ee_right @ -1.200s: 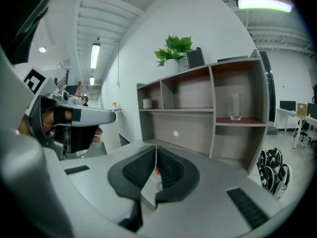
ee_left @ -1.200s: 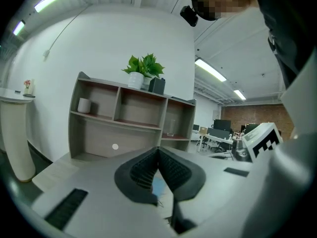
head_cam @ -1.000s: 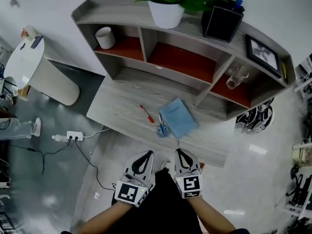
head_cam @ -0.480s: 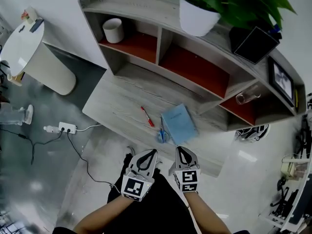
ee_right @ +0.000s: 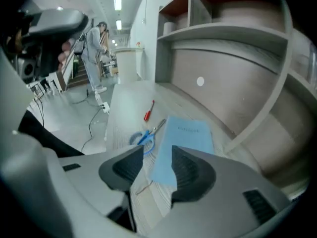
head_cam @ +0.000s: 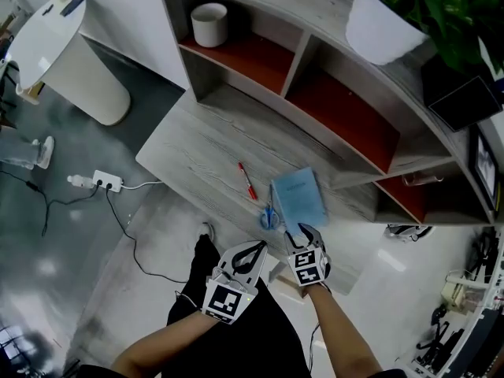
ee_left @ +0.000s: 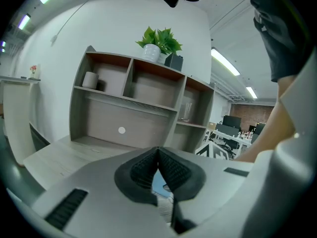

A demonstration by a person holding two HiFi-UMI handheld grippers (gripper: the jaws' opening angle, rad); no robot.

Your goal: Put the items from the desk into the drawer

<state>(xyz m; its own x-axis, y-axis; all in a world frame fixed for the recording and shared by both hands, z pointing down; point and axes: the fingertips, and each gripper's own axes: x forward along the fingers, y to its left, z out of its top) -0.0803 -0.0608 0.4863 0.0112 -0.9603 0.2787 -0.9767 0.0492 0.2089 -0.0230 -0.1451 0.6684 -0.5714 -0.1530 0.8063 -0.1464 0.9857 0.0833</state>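
Observation:
A blue notebook [head_cam: 300, 200] lies flat near the grey desk's [head_cam: 197, 152] front edge. Blue-handled scissors [head_cam: 269, 213] lie against its left side, and a red pen [head_cam: 249, 181] lies further left. My right gripper [head_cam: 304, 232] hovers over the desk's front edge just before the notebook [ee_right: 184, 143], pointing steeply down. Its jaws have just been opening and hold nothing. The scissors [ee_right: 146, 135] and pen [ee_right: 149, 110] show beyond it. My left gripper [head_cam: 254, 250] is shut and empty, in front of the desk and left of the right one. A strip of notebook [ee_left: 159, 182] shows under its closed tips [ee_left: 158, 155].
A shelf unit [head_cam: 299, 69] rises at the desk's back, holding a white cup [head_cam: 209, 24], a glass [head_cam: 421, 179] and a potted plant [head_cam: 386, 30]. A power strip [head_cam: 104, 181] with cables lies on the floor at left, near a white round table [head_cam: 47, 46]. A person [ee_right: 94, 48] stands far off.
Both grippers have moved forward and down toward the desk. The right one has tipped downward over the front edge by the notebook, and its jaws have parted. The left stays shut.

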